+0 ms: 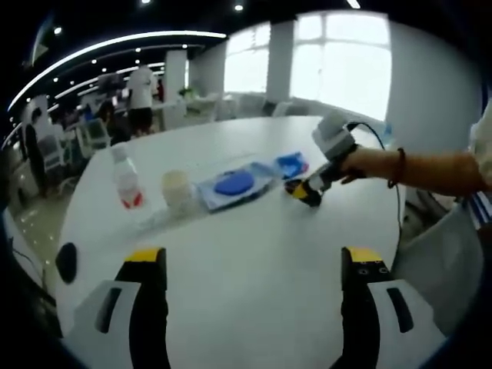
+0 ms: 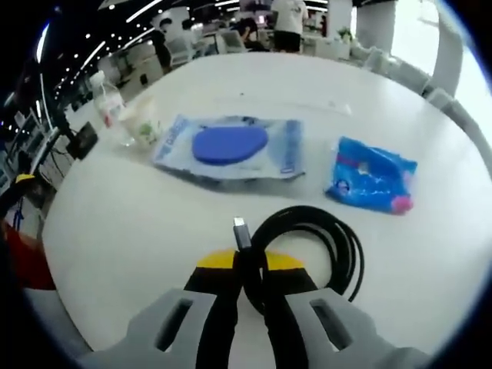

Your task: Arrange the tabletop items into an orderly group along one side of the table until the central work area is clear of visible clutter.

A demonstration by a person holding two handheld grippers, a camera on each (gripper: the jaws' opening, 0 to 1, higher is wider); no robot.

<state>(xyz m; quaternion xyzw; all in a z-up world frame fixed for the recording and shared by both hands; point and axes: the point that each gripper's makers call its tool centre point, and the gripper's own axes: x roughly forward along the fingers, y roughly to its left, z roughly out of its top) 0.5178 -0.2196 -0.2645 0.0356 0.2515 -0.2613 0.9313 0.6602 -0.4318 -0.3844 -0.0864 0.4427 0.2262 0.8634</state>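
Observation:
My left gripper [image 1: 254,265] hangs open over the bare near part of the white round table [image 1: 254,307], nothing between its jaws. My right gripper [image 2: 247,265] is shut on a coiled black cable [image 2: 319,234], whose metal plug [image 2: 241,227] sticks out past the jaws. In the left gripper view that gripper [image 1: 310,192] touches down beside a blue packet [image 1: 292,164]. A clear bag with a blue disc [image 2: 227,146], the blue packet [image 2: 370,175], a pale cup [image 2: 142,119] and a red-labelled bottle [image 2: 108,96] lie in a rough row.
A small black object [image 1: 67,261] sits at the table's left edge. A person's forearm [image 1: 415,167] reaches in from the right. Chairs [image 1: 92,134] and people [image 1: 141,96] stand in the office behind. The table edge [image 2: 61,254] curves close on the left.

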